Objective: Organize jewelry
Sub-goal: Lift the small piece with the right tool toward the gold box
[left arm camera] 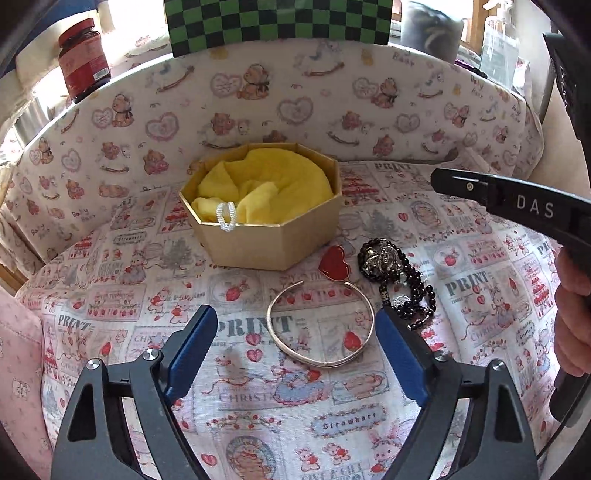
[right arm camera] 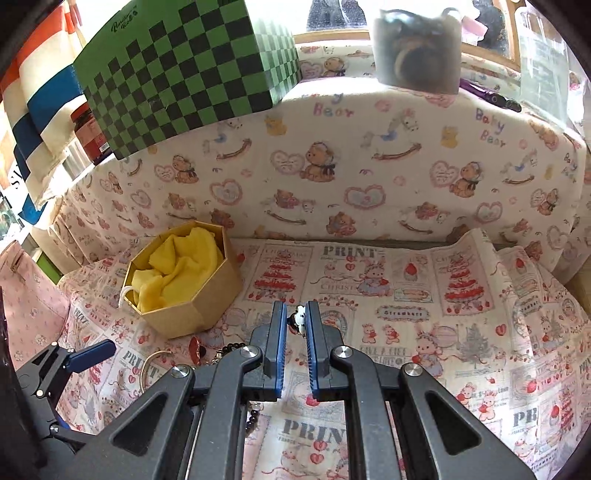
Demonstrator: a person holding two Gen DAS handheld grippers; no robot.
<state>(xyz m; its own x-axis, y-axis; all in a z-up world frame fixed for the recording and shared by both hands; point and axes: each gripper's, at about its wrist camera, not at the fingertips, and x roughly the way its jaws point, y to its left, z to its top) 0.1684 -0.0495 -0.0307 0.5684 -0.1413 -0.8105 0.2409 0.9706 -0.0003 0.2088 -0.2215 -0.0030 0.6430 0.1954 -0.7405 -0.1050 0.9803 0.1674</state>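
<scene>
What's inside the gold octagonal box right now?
The gold octagonal box holds a crumpled yellow cloth filling most of it. A white coiled ring hangs over its front rim. Anything under the cloth is hidden.

Bright daylight pours in from the window (right arm camera: 332,18) behind, glaring off the grey camera (right arm camera: 417,48), which blurs; fisheye bending curves the patterned cloth (left arm camera: 258,369) toward dark corners.
</scene>
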